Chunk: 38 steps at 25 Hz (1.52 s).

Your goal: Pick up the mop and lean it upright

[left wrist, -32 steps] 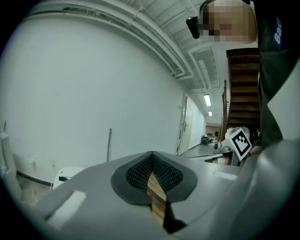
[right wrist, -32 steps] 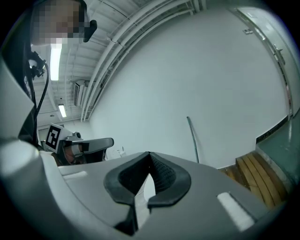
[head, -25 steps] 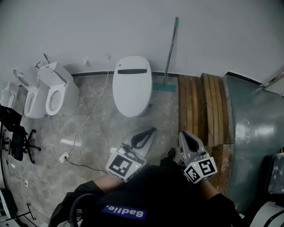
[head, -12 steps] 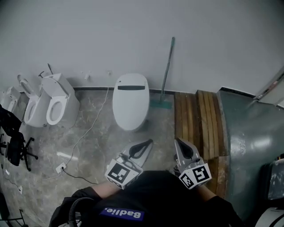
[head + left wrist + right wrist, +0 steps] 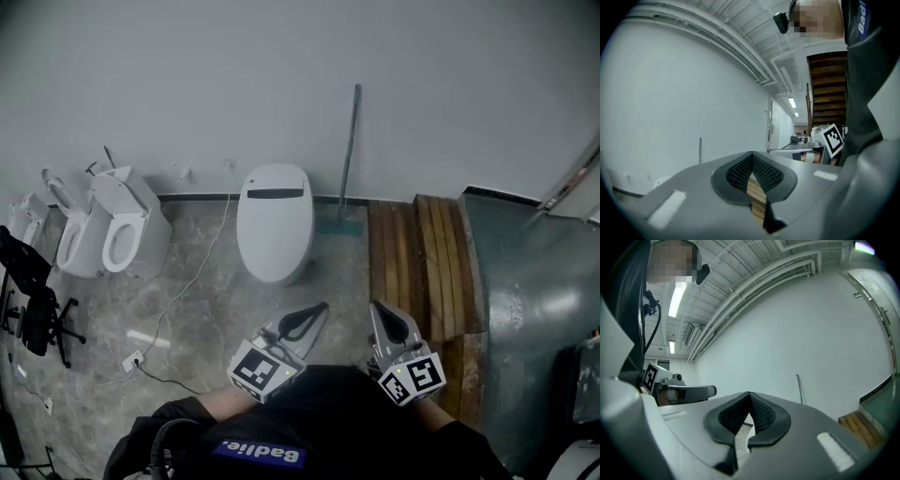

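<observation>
At the far left stands a black office chair (image 5: 36,309); beside it, a row of toilets with raised lids (image 5: 117,234) lines the white wall (image 5: 234,84); a thin cable (image 5: 187,267) trails from the wall across the marbled floor (image 5: 202,309) to a white power strip (image 5: 134,360); 1 toilet with its lid shut (image 5: 273,220) sits near the middle. Just right of it the mop (image 5: 348,155) leans upright against the wall, its green head (image 5: 337,227) on the floor, well apart from both grippers. Right of the mop, wooden planks (image 5: 417,258) lie side by side, then a grey metal sheet (image 5: 530,291). Low in the head view, the left gripper (image 5: 319,311) and right gripper (image 5: 379,311) are held close to the person's dark sleeves, 1 beside the other, pointing toward the wall; each gripper's jaws are pressed together at the tips with nothing between them.
</observation>
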Tool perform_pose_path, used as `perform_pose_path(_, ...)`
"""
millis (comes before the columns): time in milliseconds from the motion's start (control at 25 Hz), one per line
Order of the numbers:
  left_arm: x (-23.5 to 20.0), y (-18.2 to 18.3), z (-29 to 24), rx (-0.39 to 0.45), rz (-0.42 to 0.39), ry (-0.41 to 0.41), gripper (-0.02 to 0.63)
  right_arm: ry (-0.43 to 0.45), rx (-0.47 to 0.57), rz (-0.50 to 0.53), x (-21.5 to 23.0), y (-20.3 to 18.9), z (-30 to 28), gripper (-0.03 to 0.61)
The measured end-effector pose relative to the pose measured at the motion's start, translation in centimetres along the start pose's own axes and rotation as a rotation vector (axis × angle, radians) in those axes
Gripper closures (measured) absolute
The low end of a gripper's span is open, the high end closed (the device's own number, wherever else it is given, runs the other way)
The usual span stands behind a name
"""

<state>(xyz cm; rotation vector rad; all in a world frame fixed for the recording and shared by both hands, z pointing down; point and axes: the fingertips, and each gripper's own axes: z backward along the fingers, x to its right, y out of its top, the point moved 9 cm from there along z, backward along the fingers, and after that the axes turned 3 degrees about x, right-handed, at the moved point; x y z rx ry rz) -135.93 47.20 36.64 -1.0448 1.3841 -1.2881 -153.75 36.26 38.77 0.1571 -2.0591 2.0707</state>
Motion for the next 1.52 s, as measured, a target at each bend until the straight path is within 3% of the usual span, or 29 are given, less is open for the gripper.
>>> perform_pose_path(440,1.0,-0.3,-0.3,-0.014,0.009,-0.024,0.594,-0.003,-0.005,-0.019,0.2,-0.4,1.0,0.576)
perform_pose_path(1520,0.9,-0.7,2.2,0.009,0.042,0.011,0.594,0.037,-0.037,0.01,-1.9,-0.8,1.0,0.575)
